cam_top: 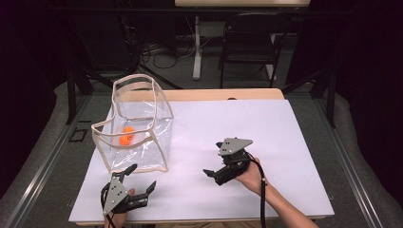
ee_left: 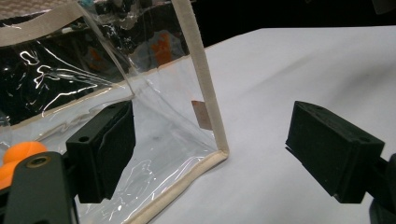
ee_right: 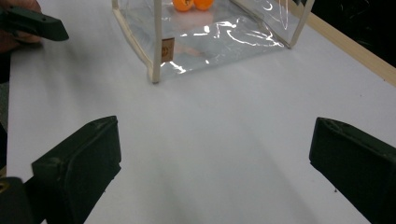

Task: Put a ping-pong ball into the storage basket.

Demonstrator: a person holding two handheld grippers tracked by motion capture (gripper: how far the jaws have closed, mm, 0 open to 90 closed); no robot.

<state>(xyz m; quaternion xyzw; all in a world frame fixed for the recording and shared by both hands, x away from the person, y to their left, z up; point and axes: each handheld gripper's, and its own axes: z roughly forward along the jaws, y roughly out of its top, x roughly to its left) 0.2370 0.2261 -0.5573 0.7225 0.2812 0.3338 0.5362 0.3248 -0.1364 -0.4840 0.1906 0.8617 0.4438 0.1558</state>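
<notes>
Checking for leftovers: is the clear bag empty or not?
Not empty. Orange balls lie on the floor of the upright clear bag; two show in the right gripper view.

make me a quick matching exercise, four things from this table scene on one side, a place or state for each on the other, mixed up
Things:
1. clear bag
2. orange balls
3. left gripper
4. right gripper

Places or states:
A. open, empty, at the bag's near corner
B. lying inside the bag on its floor
C. open, empty, over bare white tabletop right of the bag
D. standing upright, top open, on the left half of the table

Pairs: 1-D, 2-B, 3-A, 4-C
</notes>
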